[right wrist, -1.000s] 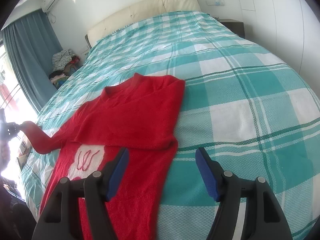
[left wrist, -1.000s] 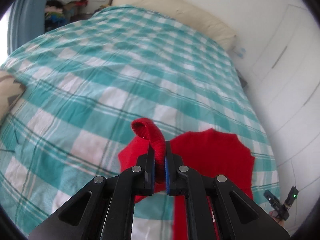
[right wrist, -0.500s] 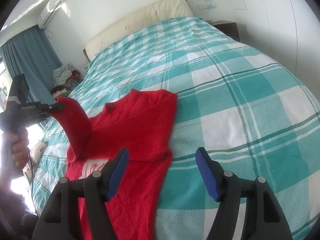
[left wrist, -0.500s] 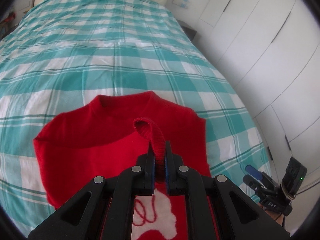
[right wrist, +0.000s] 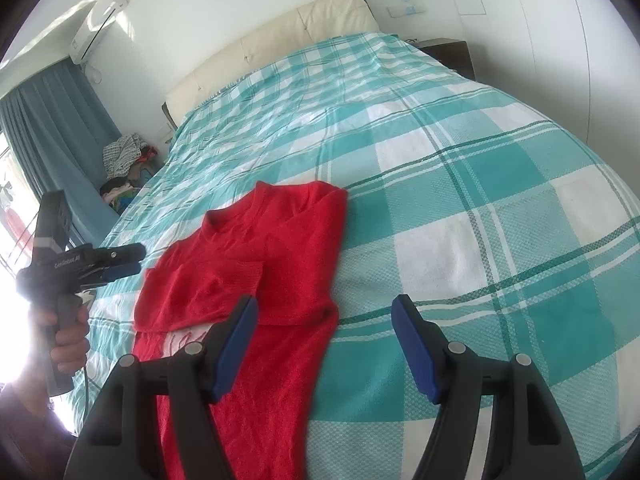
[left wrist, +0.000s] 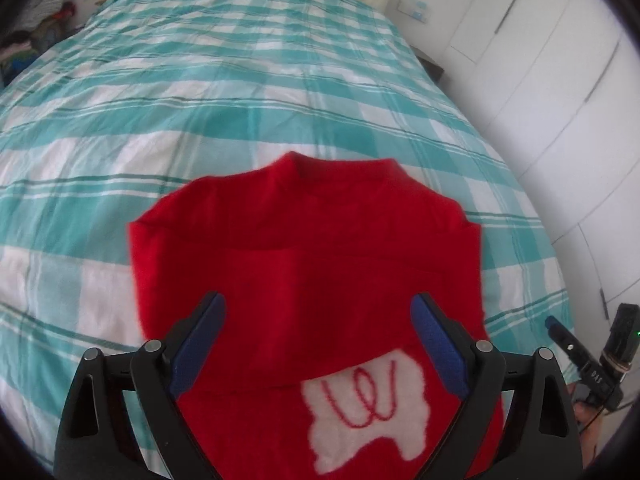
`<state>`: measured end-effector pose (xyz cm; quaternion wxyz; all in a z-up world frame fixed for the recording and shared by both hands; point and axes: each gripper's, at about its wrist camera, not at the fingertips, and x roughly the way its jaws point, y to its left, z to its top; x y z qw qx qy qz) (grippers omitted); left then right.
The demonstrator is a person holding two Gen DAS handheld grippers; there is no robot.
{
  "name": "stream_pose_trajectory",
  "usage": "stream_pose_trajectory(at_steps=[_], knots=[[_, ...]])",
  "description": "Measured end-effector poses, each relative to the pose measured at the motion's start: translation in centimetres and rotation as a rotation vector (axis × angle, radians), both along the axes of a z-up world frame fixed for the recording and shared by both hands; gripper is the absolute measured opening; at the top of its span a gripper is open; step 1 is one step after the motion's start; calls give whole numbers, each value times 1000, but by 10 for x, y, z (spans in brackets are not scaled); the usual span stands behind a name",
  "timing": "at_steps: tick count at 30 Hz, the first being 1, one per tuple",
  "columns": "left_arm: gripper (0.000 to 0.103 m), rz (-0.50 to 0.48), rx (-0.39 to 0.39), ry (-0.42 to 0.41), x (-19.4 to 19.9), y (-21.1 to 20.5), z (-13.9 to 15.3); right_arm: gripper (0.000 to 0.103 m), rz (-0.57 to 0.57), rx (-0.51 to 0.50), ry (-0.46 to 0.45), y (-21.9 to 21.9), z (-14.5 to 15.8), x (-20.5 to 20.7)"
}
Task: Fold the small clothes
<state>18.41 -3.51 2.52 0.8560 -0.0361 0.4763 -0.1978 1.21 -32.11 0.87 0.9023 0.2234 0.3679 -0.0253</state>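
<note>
One checked bed cover (left wrist: 240, 92) fills your frame; one red sweater (left wrist: 304, 256) lies lower centre on it. Your left gripper (left wrist: 318, 342) has just spread wide, pinching nothing; your right gripper (right wrist: 324, 344) also hangs open, empty.

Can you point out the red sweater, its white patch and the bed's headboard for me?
Sweater (left wrist: 304, 248): left wrist view, on the folded upper body.
Patch (left wrist: 368, 412): left wrist view, on its white middle.
Headboard (right wrist: 276, 40): right wrist view, on the cream padding.
</note>
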Motion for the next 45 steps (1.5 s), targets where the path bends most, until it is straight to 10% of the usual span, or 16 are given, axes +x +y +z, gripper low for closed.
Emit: stream_pose_trajectory(at_steps=[8,13,28,45], knots=[[98,441,133,-45,2,172,-89,72,-91,-182,105,-1,-30,9],[103,375,132,-11,9,185,-122,72,-143,-338,181,-3,-66,13],[103,375,226,-48,7,176,-125,97,-109,-306,154,-5,-88,13],[103,375,225,-48,6,175,-125,100,-106,-325,155,1,-91,16]])
